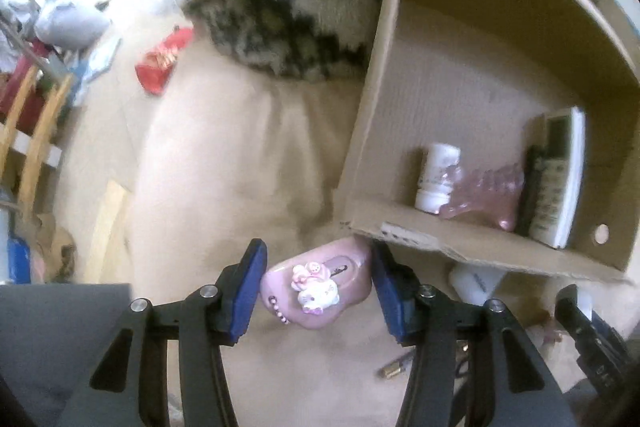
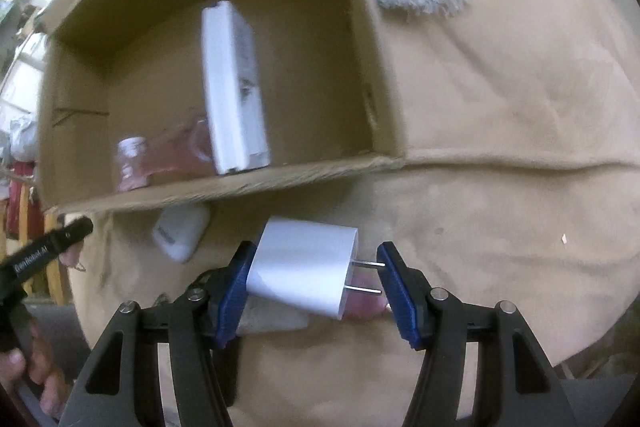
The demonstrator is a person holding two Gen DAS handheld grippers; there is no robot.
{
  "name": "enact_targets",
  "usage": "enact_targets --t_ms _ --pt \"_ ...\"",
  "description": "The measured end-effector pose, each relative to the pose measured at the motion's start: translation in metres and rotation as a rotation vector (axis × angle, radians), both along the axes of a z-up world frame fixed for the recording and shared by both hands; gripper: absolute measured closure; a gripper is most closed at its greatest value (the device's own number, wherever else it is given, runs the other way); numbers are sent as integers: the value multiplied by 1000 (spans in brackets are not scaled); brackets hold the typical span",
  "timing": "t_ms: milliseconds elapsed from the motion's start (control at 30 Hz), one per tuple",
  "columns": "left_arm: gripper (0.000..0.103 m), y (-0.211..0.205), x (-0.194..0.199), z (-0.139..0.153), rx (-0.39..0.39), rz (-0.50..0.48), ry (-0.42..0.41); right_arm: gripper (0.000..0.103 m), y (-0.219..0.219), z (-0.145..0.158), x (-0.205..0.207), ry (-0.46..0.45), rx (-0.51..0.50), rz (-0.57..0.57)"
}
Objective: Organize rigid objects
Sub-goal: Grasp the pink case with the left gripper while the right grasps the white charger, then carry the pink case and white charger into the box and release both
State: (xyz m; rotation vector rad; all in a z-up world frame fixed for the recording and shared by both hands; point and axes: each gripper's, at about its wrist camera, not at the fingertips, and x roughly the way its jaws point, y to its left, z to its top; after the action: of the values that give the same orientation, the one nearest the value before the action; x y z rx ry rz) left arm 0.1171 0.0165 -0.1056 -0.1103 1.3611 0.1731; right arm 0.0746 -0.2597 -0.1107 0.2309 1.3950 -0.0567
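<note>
Presently I hold two items, both just short of the cardboard box (image 1: 372,131) that I take as my landmark. My left gripper (image 1: 316,287) has a pink case (image 1: 320,291) with a white cartoon-cat ornament between its blue pads (image 1: 248,291); the near end of the case meets the left pad, while contact at the right pad is hard to judge — I cannot confirm whether the jaws are clamped on it or merely bracket it. The case sits just outside the box's near corner, over the tan cushion (image 1: 240,155). My right gripper (image 2: 314,287) is clenched on a white plug adapter (image 2: 304,267), body against one pad and the two metal prongs pointing at the other, just below the box's front wall (image 2: 224,187). Inside the box, against the near wall, stand a white bottle (image 1: 436,179), a clear pink ridged item (image 1: 488,195) and a white remote control (image 1: 560,179) leaning upright beside it. Outside the box, tucked beside its front wall, lies a small white rounded case (image 2: 182,233). A fluffy grey-and-white blanket (image 1: 280,11) lies against the box's far side, and a red packet (image 1: 162,61) lies on the floor well away from it.
</note>
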Motion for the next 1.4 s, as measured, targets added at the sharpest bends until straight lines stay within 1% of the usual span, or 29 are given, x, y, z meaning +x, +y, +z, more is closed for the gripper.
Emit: enact_targets --t_ms 67,167,233,367,433,500,633,667,900,967,1033,1167,1400 --pt "54 4 -8 18 1 -9 -19 38 7 12 -5 -25 3 28" --pt "54 5 -18 35 -12 -8 -36 38 18 23 -14 -59 10 69" --pt "54 10 -25 46 -11 -12 -48 38 21 31 -18 -75 18 75" --pt "54 7 -33 63 -9 -24 -73 38 24 47 -8 -100 52 88" --pt "54 0 -32 66 -9 -32 -90 38 23 56 -10 -116 69 93" --pt "54 -4 -36 77 -10 -44 -105 38 23 69 -11 -132 82 102" --pt "54 -12 -31 93 -13 -73 -147 38 25 85 -9 -169 108 129" --pt "54 -11 -27 90 -10 -79 -156 38 26 90 -8 -178 113 135" --pt "54 -26 -10 107 7 -126 -224 38 33 104 9 -233 138 170" --pt "54 -30 -2 107 2 -150 -237 38 33 104 17 -233 180 172" --pt "54 -33 5 106 7 -165 -243 38 34 104 25 -238 196 168" --pt "54 -35 20 101 -11 -174 -242 38 36 102 39 -255 188 185" --pt "54 -41 43 91 -22 -206 -248 38 33 96 71 -263 190 177"
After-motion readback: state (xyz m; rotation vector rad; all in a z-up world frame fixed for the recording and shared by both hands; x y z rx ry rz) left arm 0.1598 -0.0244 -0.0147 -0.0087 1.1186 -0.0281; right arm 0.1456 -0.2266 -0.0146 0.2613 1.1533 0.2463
